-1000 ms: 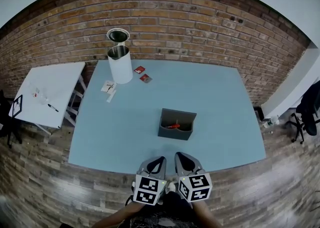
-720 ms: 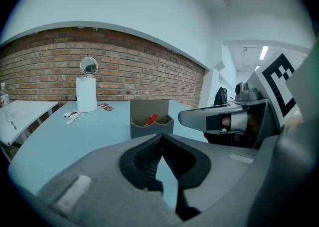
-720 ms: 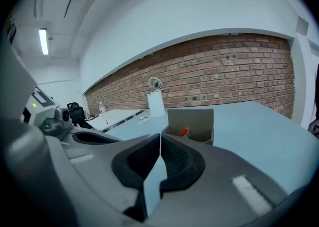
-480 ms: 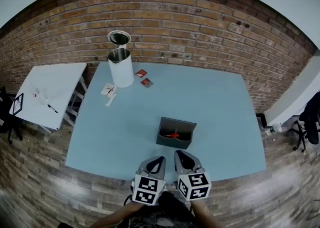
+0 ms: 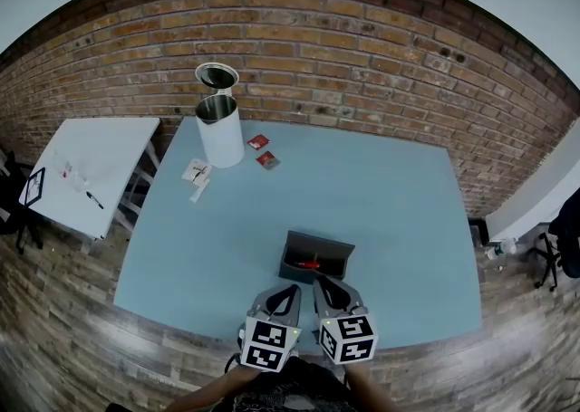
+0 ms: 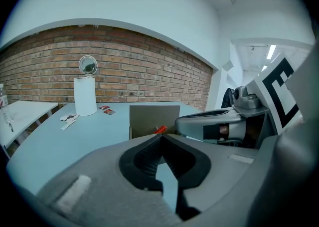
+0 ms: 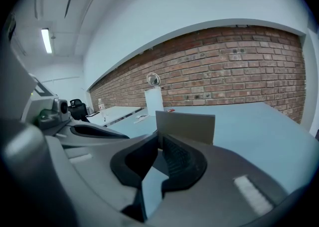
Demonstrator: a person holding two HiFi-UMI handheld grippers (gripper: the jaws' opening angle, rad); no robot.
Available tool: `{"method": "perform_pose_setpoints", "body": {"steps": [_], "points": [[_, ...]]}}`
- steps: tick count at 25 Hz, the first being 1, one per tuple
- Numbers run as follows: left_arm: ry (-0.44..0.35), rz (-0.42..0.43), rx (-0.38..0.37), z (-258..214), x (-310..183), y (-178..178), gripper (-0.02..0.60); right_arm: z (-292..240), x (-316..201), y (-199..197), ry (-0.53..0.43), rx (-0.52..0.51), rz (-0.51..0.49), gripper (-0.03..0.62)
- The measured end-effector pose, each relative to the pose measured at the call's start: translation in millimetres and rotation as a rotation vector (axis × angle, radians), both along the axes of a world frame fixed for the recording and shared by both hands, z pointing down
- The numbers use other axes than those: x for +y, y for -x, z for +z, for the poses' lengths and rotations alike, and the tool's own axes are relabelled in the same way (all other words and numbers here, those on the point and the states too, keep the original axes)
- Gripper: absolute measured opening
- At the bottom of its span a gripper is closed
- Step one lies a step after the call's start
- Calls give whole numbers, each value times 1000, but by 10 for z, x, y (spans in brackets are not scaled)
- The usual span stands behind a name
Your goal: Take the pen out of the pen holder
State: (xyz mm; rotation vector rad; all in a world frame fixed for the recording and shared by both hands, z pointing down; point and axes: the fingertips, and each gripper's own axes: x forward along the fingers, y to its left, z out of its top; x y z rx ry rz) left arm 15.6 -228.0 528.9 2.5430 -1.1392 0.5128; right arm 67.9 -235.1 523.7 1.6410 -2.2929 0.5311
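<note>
The left gripper point(image 5: 288, 291) and right gripper point(image 5: 323, 285) both have their jaws pressed together at the tips, with nothing between them. They hang side by side over the near edge of the table point(image 5: 390, 193), just short of the holder point(image 5: 317, 241). The pen point(image 5: 309, 264), which is red, lies low inside the holder and looks slanted rather than upright. In the left gripper view its end just shows above the near wall.

The step in hand looks like the approach. To do it well, one gripper should spread its jaws before it reaches the holder, then come in from above, over the near wall. The jaws should sit across the pen's shaft, near the raised end. The holder looks light, so the other gripper could steady a wall. Lifting along the pen's slant should keep it from dragging the holder.
</note>
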Motion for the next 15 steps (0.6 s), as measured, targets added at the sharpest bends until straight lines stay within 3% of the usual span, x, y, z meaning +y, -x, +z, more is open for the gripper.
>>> {"method": "perform_pose_setpoints", "body": {"steps": [15], "points": [[10, -39, -25, 78, -319, -40, 2, 273, -326, -83, 63, -14, -21, 64]]}}
